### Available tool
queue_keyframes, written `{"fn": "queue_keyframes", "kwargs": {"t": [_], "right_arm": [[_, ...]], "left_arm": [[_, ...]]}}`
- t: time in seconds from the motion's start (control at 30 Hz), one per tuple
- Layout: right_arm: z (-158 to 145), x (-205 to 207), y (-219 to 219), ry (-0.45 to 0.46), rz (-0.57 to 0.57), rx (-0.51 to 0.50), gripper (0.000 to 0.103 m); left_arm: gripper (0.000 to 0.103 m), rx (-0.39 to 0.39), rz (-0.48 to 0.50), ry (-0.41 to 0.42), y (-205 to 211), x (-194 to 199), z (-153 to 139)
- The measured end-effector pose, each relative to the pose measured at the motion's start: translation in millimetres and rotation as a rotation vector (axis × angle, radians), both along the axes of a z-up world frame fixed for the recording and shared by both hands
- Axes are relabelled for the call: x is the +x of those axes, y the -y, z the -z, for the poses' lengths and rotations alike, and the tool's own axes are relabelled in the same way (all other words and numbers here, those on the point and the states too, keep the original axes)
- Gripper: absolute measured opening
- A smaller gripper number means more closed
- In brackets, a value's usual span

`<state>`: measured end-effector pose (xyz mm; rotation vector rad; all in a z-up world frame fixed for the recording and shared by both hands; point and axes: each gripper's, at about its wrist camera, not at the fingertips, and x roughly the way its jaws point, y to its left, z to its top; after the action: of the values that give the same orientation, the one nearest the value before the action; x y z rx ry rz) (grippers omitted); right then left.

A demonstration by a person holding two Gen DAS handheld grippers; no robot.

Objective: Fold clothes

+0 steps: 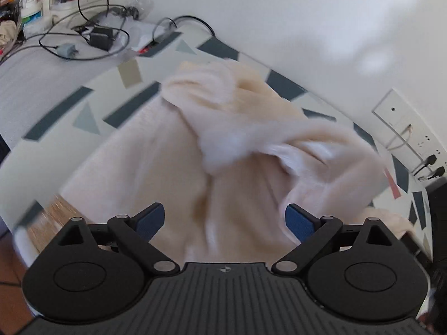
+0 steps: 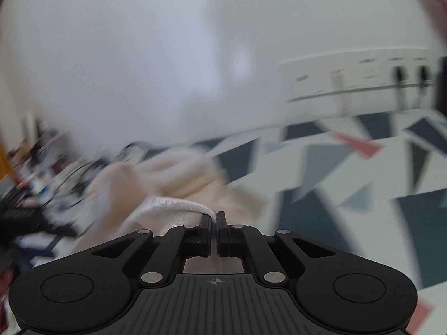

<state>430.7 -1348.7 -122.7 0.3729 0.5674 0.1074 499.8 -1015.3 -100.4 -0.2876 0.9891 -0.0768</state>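
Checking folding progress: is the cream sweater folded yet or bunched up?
Bunched up: the cream sweater lies rumpled on the patterned table, one edge pinched in the right gripper.

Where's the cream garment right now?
The cream garment lies bunched on the patterned tabletop, straight ahead of the open left gripper; the right gripper is pinching one white edge of it.

A garment [image 1: 237, 150] lies bunched on the table [image 1: 69, 111], with cables [image 1: 92, 36] behind it to the left.
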Motion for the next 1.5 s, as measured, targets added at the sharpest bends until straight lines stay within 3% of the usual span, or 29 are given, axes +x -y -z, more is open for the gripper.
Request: {"fn": "queue_keyframes", "kwargs": {"t": [0.17, 0.3, 0.37, 0.4, 0.43, 0.53, 0.67, 0.87, 0.97, 1.03, 1.2, 1.27, 1.3, 1.4, 1.5], "right_arm": [[-8.8, 12.1, 109.3, 0.002, 0.327, -0.018, 0.002], [-6.8, 8.2, 157.7, 0.010, 0.515, -0.020, 0.002], [1.1, 7.0, 165.5, -0.023, 0.554, -0.006, 0.006], [5.7, 7.2, 164.8, -0.046, 0.552, -0.004, 0.018], [10.4, 8.2, 159.9, -0.074, 0.529, -0.007, 0.035], [17.3, 3.4, 135.2, -0.074, 0.426, -0.029, 0.051], [20.8, 6.2, 102.2, -0.063, 0.285, 0.003, 0.053], [17.0, 58.4, 53.4, -0.077, 0.115, 0.097, 0.054], [13.1, 88.9, 34.8, -0.109, 0.099, 0.221, 0.054], [10.0, 105.7, 24.3, -0.120, 0.117, 0.267, 0.054], [2.7, 153.0, -1.9, -0.177, 0.125, 0.178, 0.055], [6.4, 170.6, -10.4, -0.235, 0.135, 0.112, 0.033], [8.6, 177.1, -14.1, -0.260, 0.151, 0.085, 0.015], [12.1, 189.4, -20.0, -0.293, 0.149, 0.092, 0.009], [2.9, 199.3, -21.2, -0.248, 0.175, 0.079, 0.006]], "left_arm": [[0.095, -0.011, 0.066, 0.031, 47.7, -6.2, -8.8], [0.095, -0.022, 0.125, 0.055, 80.7, -10.6, -13.5], [0.095, -0.011, 0.136, 0.057, 82.1, -11.2, -12.0], [0.095, -0.004, 0.136, 0.056, 81.1, -11.3, -11.0], [0.096, 0.004, 0.137, 0.055, 80.1, -11.5, -9.9], [0.096, 0.024, 0.124, 0.049, 73.7, -11.9, -6.5], [0.096, 0.034, -0.003, 0.019, 38.9, -12.8, 0.0], [0.096, 0.018, -0.110, -0.006, -5.3, 1.6, 1.1], [0.096, -0.029, -0.053, 0.012, -8.8, 32.0, 0.5], [0.096, -0.039, 0.033, -0.002, -2.1, 51.8, 4.4], [0.096, -0.062, 0.261, -0.044, 15.1, 97.2, 15.4], [0.096, -0.071, 0.353, -0.060, 21.9, 115.4, 19.7], [0.096, -0.075, 0.398, -0.069, 25.4, 124.5, 21.9], [0.094, -0.089, 0.535, -0.094, 35.7, 151.7, 28.5], [0.092, -0.090, 0.647, -0.079, 46.2, 181.2, 23.7]]}}
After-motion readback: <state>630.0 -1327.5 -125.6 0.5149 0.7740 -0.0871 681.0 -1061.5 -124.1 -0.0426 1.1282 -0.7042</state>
